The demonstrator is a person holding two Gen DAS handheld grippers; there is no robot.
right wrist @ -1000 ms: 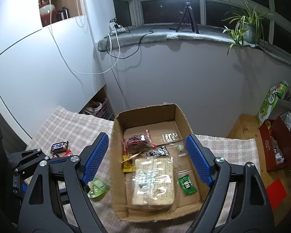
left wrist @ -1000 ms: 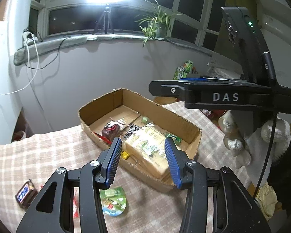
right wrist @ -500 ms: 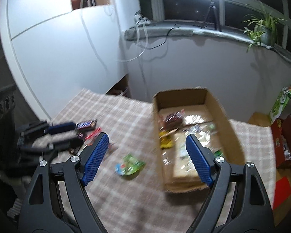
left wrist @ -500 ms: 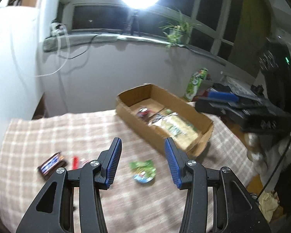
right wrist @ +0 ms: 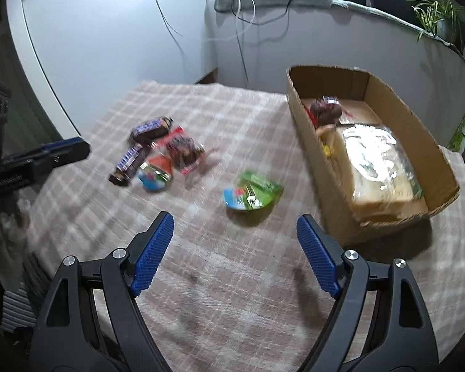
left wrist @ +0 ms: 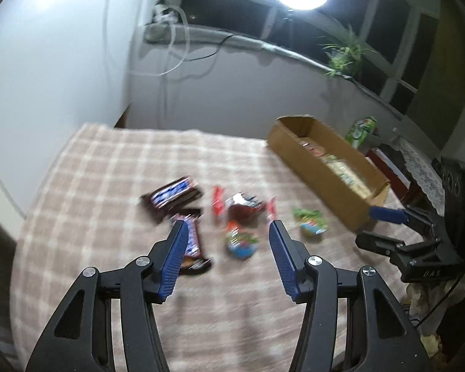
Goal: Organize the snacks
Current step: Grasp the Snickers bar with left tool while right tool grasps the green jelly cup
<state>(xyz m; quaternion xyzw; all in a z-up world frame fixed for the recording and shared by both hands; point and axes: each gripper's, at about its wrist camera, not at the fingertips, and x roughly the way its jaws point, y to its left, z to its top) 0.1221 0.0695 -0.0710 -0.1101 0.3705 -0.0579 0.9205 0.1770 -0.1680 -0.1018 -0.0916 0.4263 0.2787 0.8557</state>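
Two hand-held grippers are seen over a table covered by a checked cloth (right wrist: 232, 117). The left gripper (left wrist: 228, 235) is spread moderately wide and holds nothing. The right gripper (right wrist: 235, 232) is spread wide and is also empty.

Over the last second both cameras have been swung away from the cardboard box (right wrist: 443, 167), which filled the middle of each view and is now at 2 o'clock. In the left view, loose snacks are now framed instead: two dark chocolate bars (left wrist: 170, 197) at 10 o'clock of the fingertips, a red packet (left wrist: 243, 207) at 12 o'clock, and a small round green and blue pack (left wrist: 241, 243) between the fingertips. A green packet (right wrist: 251, 193) lies alone at 12 o'clock of the right gripper, near the box. A fresh pick-up is judged likely.

A large wrapped block of bread or crackers (right wrist: 381, 173) and small sweets are already in the box. Motion blur leaves the wrappers unreadable; faint lettering on the right gripper's body in the left view cannot be made out.
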